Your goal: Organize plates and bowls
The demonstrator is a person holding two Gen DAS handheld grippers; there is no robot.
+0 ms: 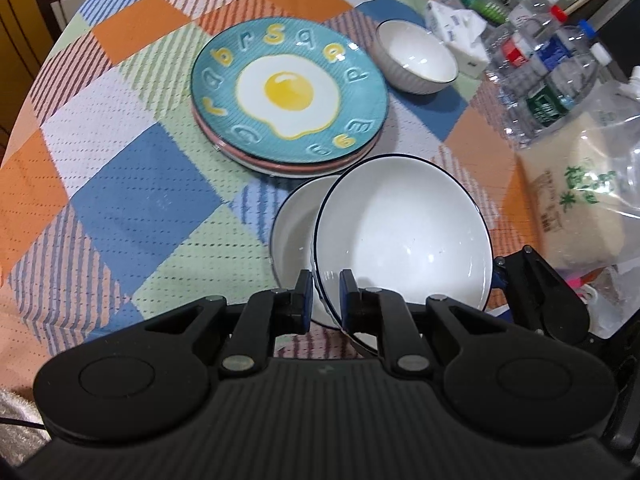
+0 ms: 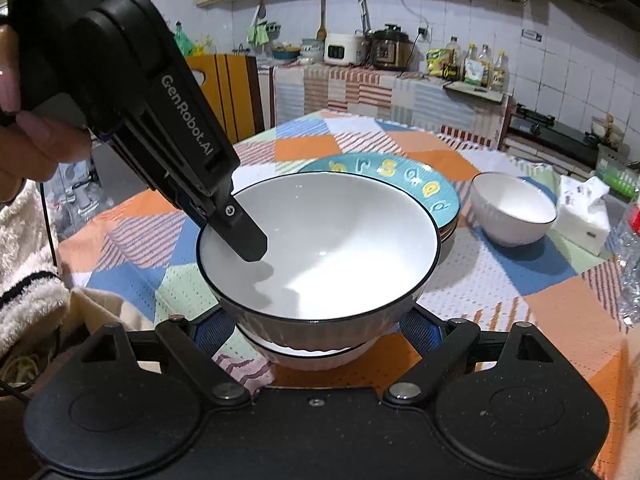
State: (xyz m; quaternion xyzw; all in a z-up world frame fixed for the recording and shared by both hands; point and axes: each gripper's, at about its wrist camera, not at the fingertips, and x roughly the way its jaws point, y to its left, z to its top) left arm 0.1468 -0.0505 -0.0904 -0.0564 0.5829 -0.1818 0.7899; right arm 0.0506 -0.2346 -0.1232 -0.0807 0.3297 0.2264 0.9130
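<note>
My left gripper (image 1: 325,294) is shut on the rim of a white bowl with a dark rim (image 1: 404,236), held tilted over a second white bowl (image 1: 292,228) on the table. In the right wrist view the held bowl (image 2: 320,240) hangs just above the lower bowl (image 2: 316,356), with the left gripper's finger (image 2: 244,236) inside its rim. My right gripper (image 2: 316,332) is open, its fingers on either side of the lower bowl; whether they touch it is hidden. A teal egg plate (image 1: 288,88) tops a plate stack. A third white bowl (image 1: 416,56) stands beyond.
The round table (image 1: 140,208) has a checked cloth. Water bottles (image 1: 548,68), a tissue pack (image 1: 456,28) and a plastic bag of rice (image 1: 580,196) crowd the right side. A kitchen counter with appliances (image 2: 384,52) lies behind the table.
</note>
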